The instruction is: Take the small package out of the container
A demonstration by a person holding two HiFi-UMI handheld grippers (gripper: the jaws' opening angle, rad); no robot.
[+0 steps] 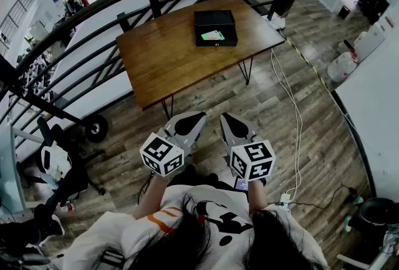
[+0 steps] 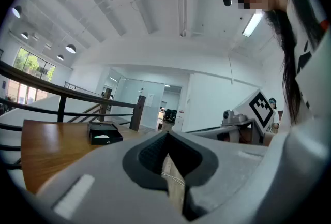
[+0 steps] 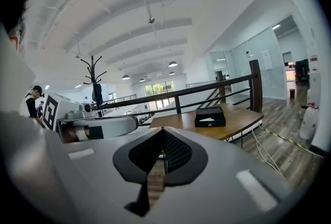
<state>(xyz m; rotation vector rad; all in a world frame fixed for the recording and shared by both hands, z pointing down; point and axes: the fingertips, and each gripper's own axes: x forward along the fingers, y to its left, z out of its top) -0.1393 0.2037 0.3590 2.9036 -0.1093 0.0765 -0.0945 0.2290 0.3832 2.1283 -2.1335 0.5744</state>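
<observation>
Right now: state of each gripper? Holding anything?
Left gripper: closed, jaws together, holding nothing.
Right gripper: closed, jaws together, holding nothing.

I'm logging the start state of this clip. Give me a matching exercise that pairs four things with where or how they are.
Things:
1 container
2 small package
3 white cable
4 left gripper

Places or states:
a lying on the floor
b inside the container
c on the wooden table
d shut and empty, short of the table

Pairs: 1-c, 2-b, 3-a, 4-d
</observation>
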